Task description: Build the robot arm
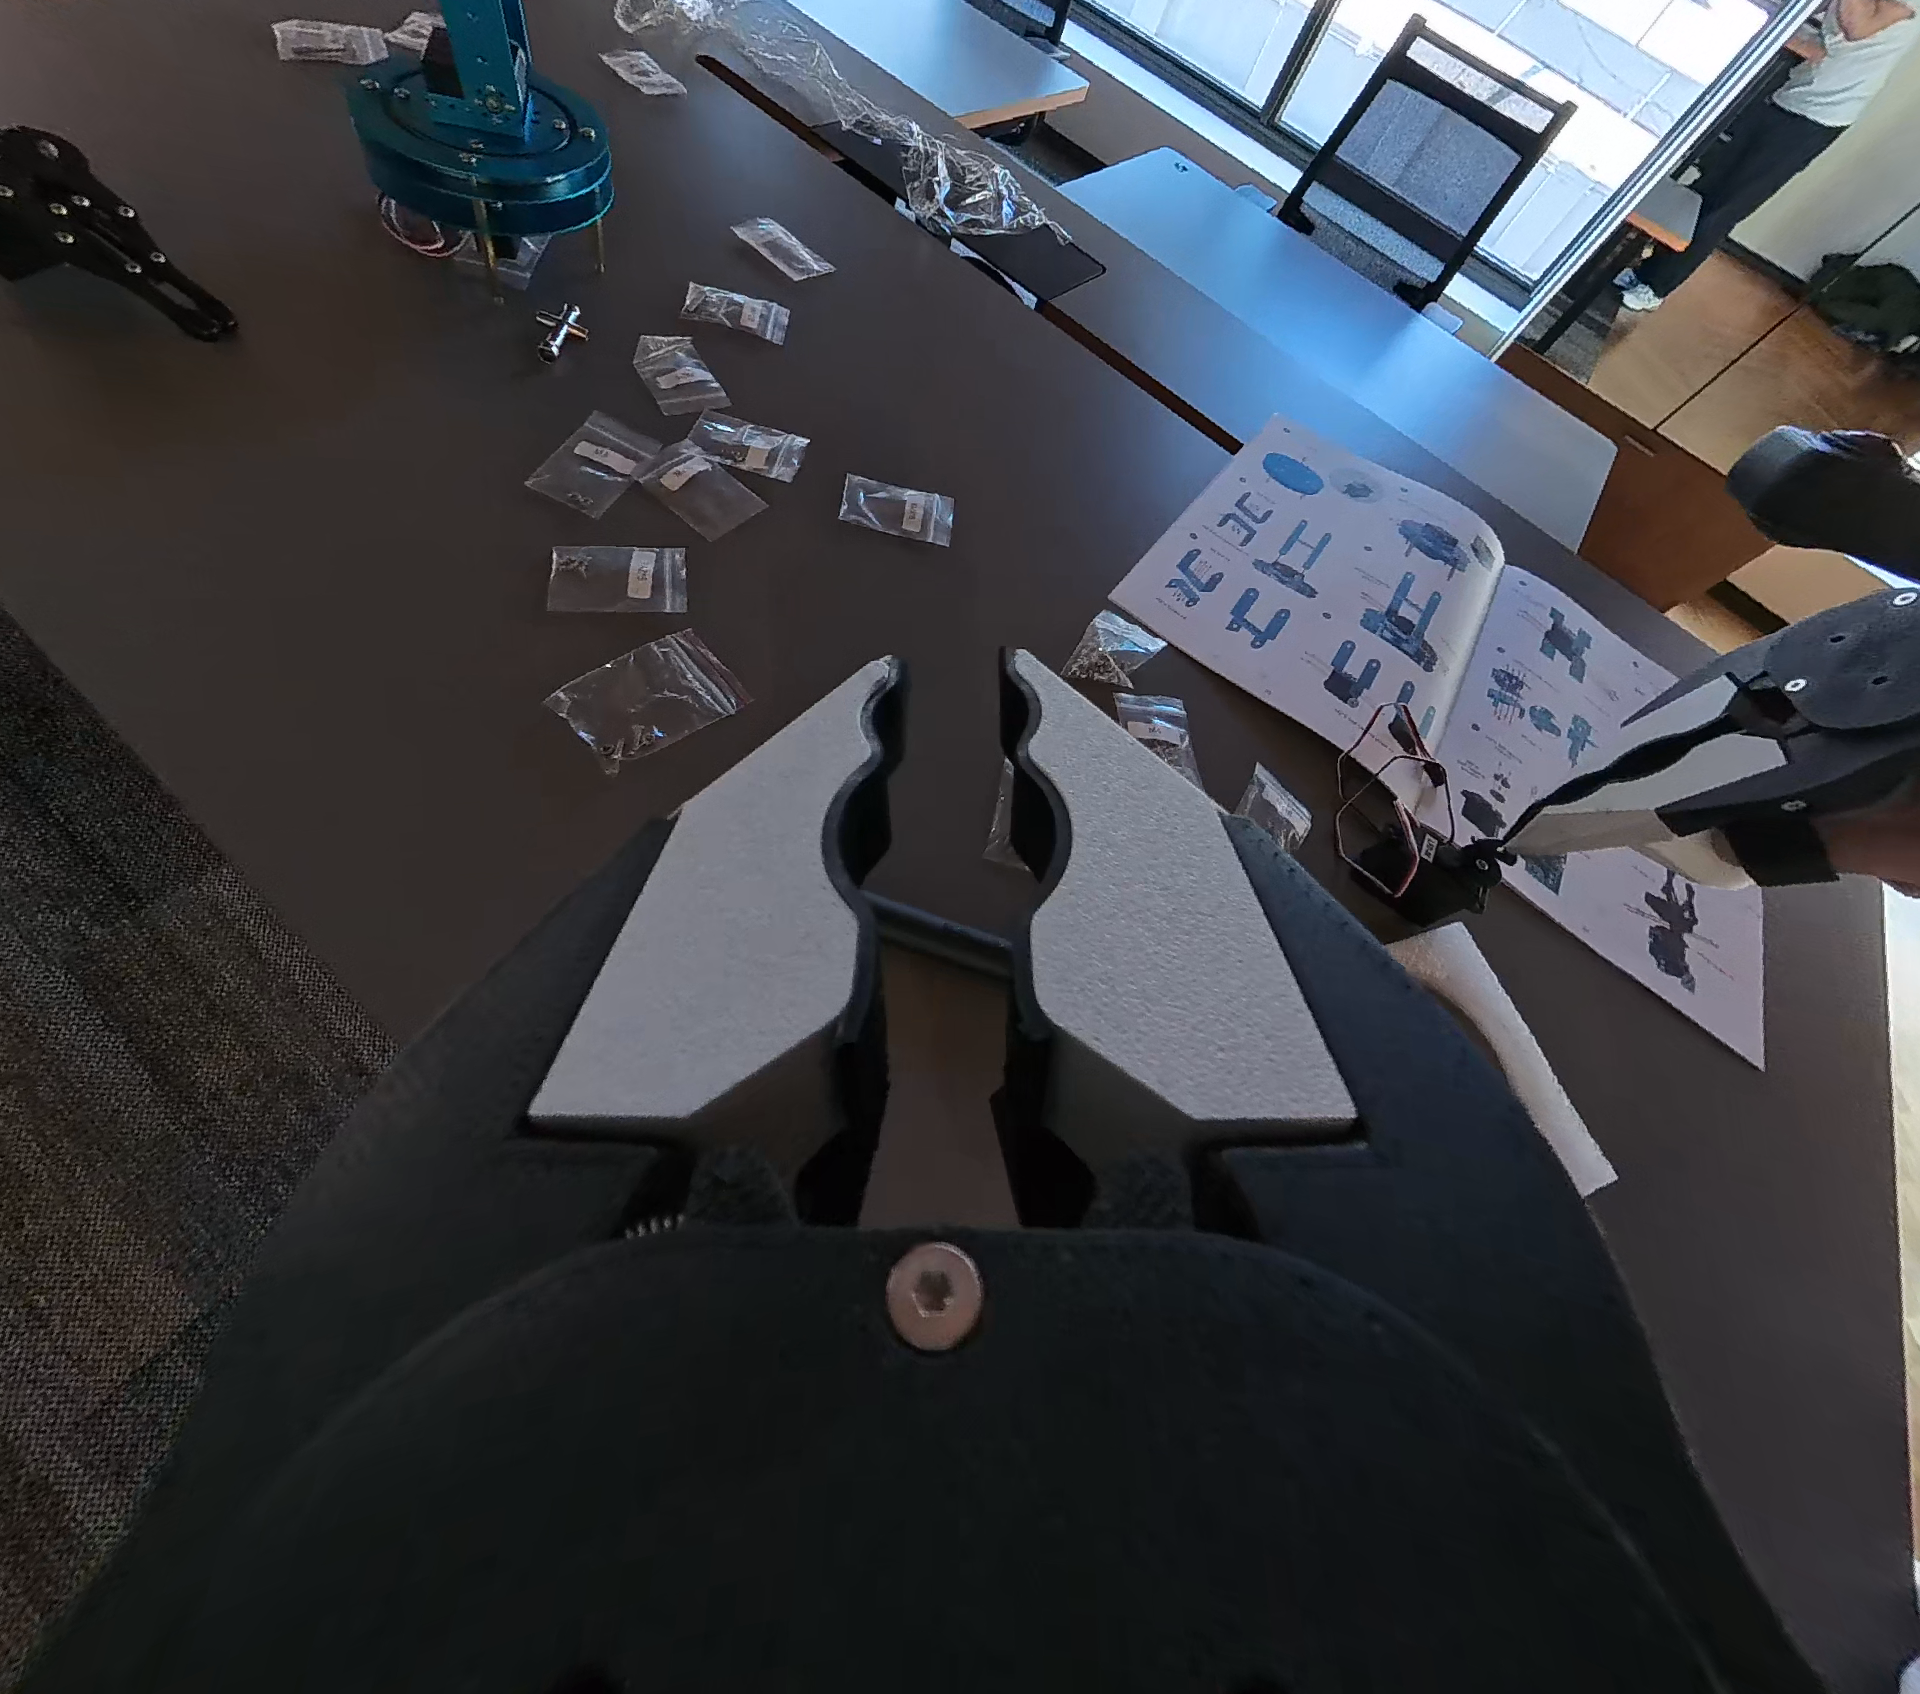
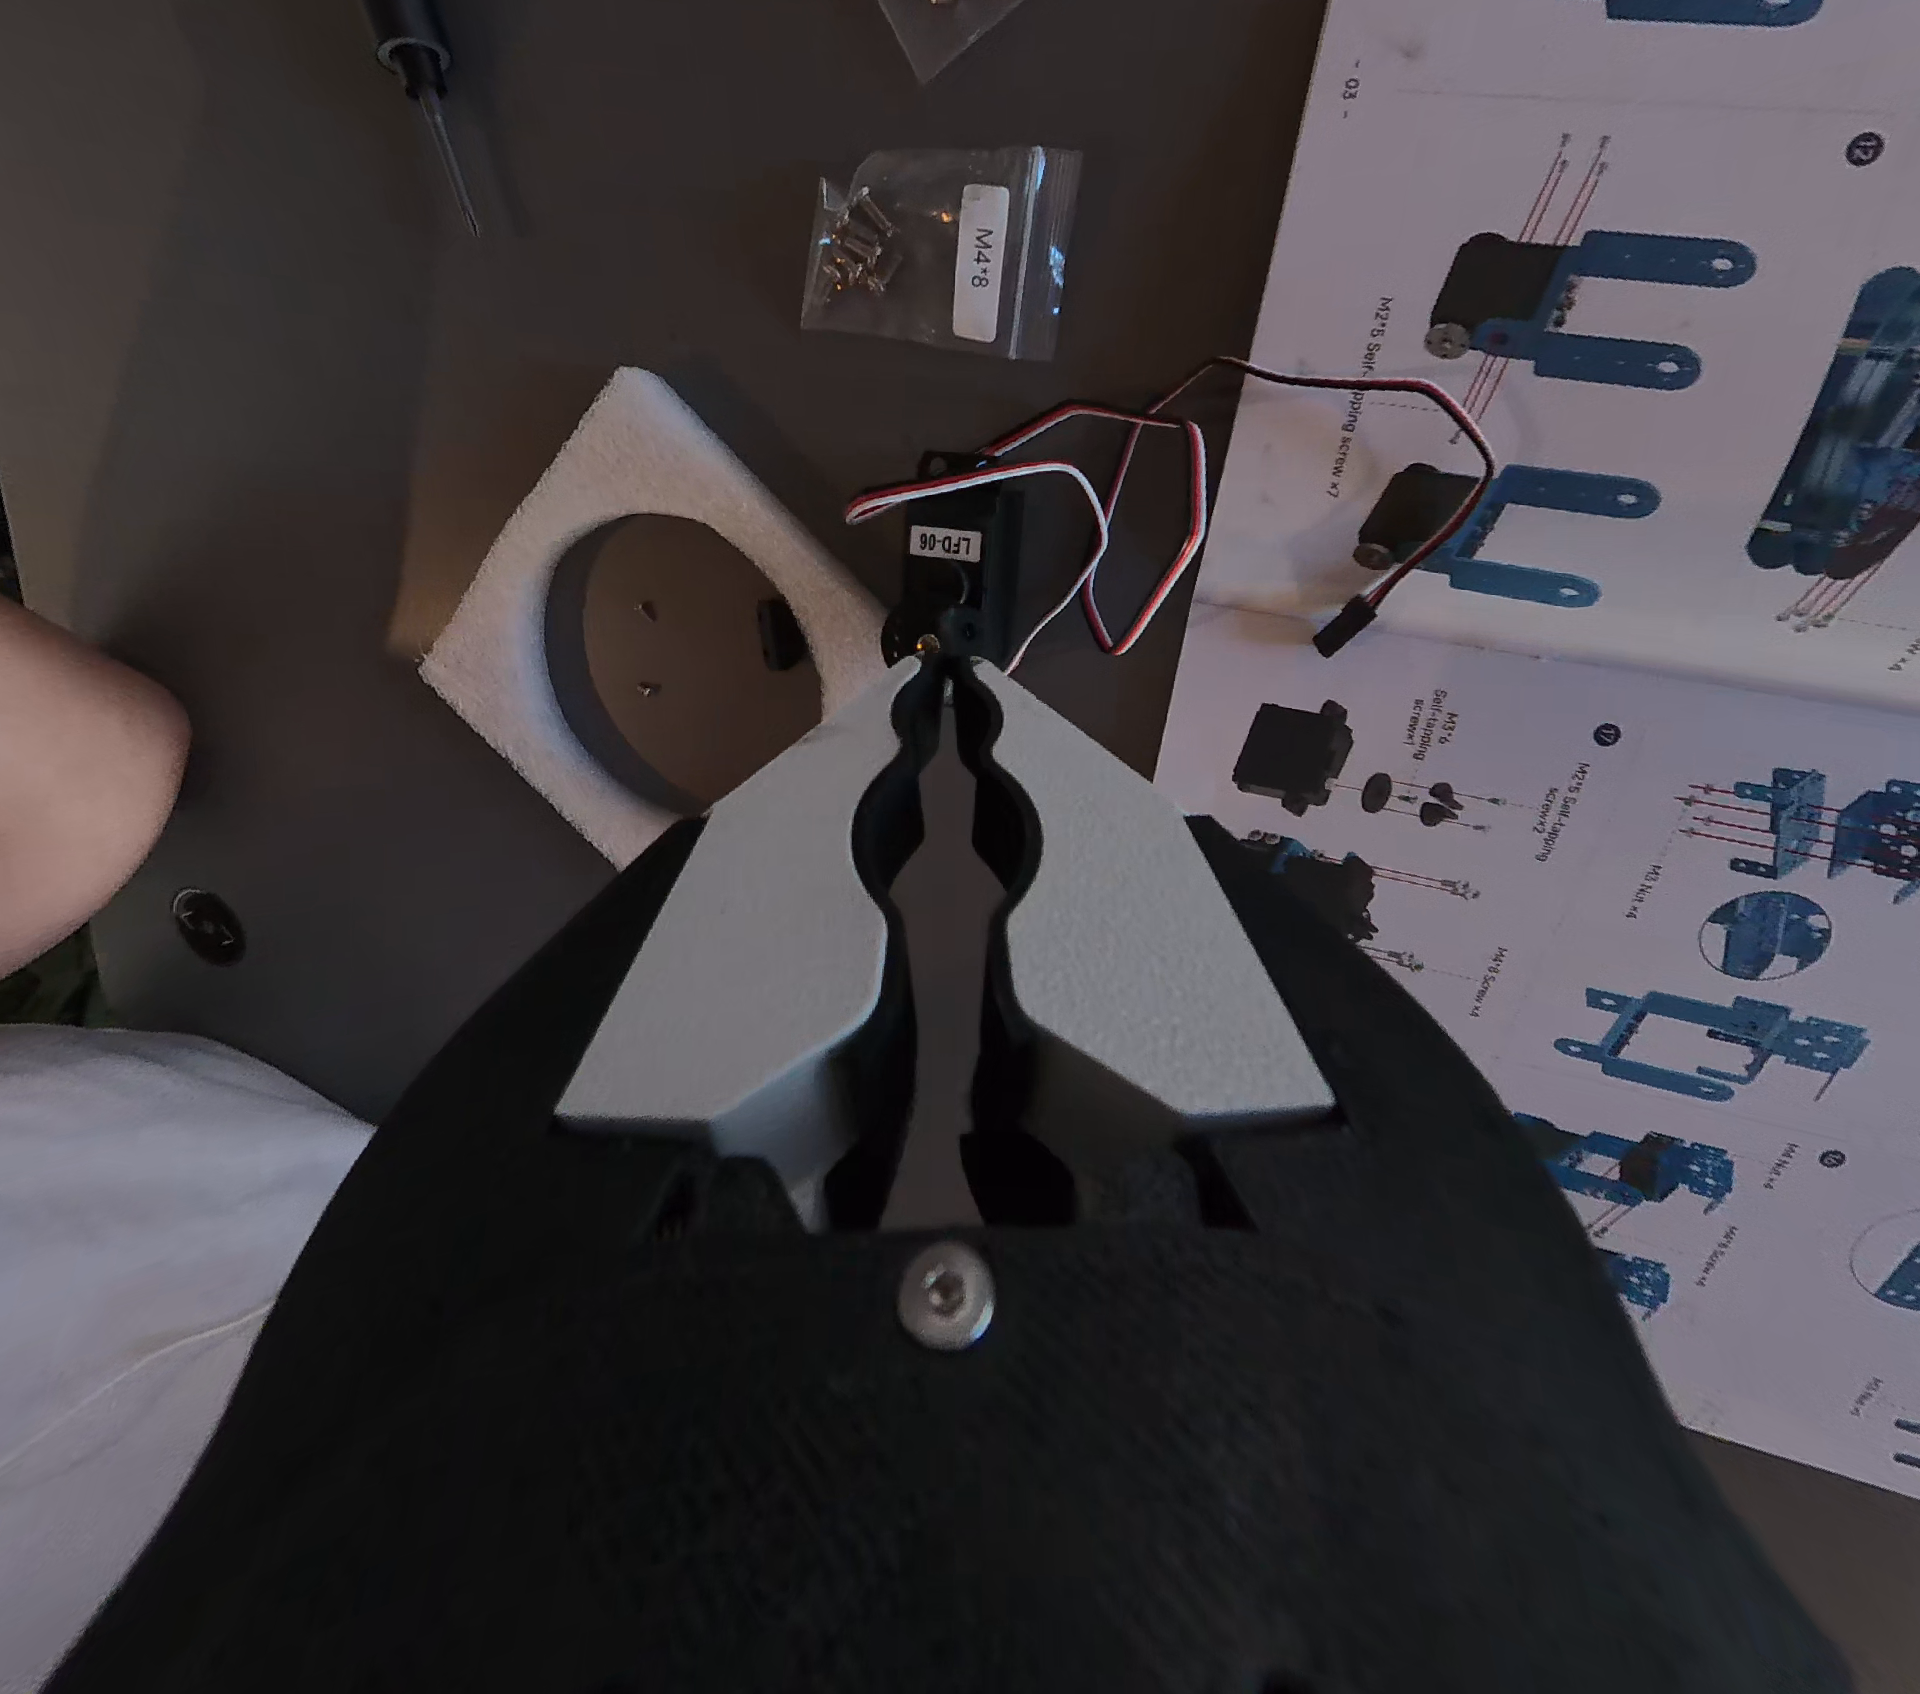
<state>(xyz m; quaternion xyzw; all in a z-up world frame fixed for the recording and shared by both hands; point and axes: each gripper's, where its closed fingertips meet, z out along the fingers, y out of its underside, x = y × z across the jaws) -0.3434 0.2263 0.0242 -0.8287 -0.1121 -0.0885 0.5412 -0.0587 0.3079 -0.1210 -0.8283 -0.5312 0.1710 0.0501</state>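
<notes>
The right tongs [image 2: 940, 688] pinch the small part atop a black servo [image 2: 961, 558] bearing a white label, beside the booklet [image 2: 1558, 501]. The left tongs [image 1: 951, 688] hang apart over the worktop [image 1: 312, 605], near white-labelled screw bags [image 1: 618, 579].

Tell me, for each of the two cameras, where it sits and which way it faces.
Left wrist view: on the left gripper, raised, looking across the dark table at small bags and the blue stand; its fingers stand apart, empty.
Right wrist view: on the right gripper, looking steeply down; fingertips nearly closed at the black motor; a bare arm shows.
Shared: motor, booklet, foam; the left view also shows the right gripper.
</notes>
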